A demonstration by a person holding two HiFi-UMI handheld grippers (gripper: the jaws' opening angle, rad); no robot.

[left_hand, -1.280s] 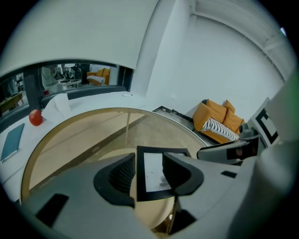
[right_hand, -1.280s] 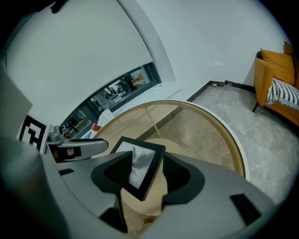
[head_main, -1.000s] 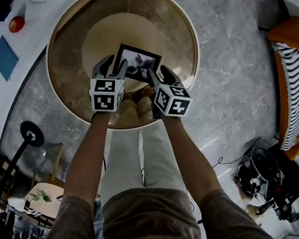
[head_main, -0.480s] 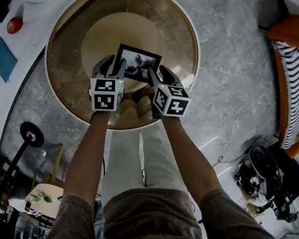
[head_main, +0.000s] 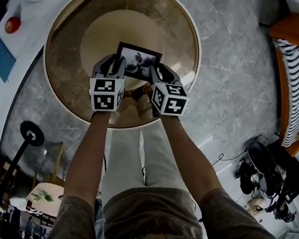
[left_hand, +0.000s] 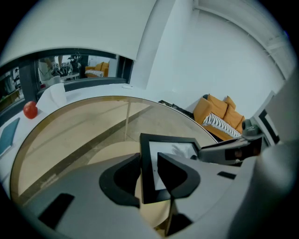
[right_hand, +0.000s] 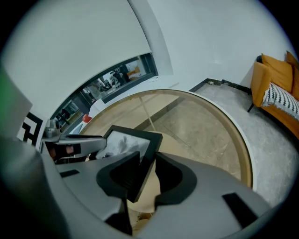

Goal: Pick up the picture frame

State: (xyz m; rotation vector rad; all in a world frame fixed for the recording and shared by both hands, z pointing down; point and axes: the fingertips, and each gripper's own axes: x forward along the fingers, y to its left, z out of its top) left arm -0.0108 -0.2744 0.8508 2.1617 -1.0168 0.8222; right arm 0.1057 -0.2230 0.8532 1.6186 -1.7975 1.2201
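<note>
Although both grippers have the picture frame (head_main: 141,62) between their jaws, nothing shows it clear of the table. I judge the pick-up to be at the gripping step, with the lift itself left to do. The frame sits just above the centre of the head view, on the round glass table (head_main: 67,42), and has a dark border around a pale print.

The left gripper (head_main: 118,60) takes the frame's left edge. In the left gripper view that dark border stands between the two jaws. They have just been closing and press on it at a middling gap, one jaw behind the edge and one over the front.

The right gripper (head_main: 158,72) does the same at the right edge. Its own view shows the border pinched between jaws that have likewise just been closing. Whether the frame's underside has left the glass I cannot tell.

By count there is one picture frame, two grippers and one table. Further out, the upper left of the head view holds one small red round thing (head_main: 12,24) and one blue square (head_main: 1,56). At the right edge stands one orange sofa (head_main: 290,31) with one striped cushion (head_main: 296,93).
</note>
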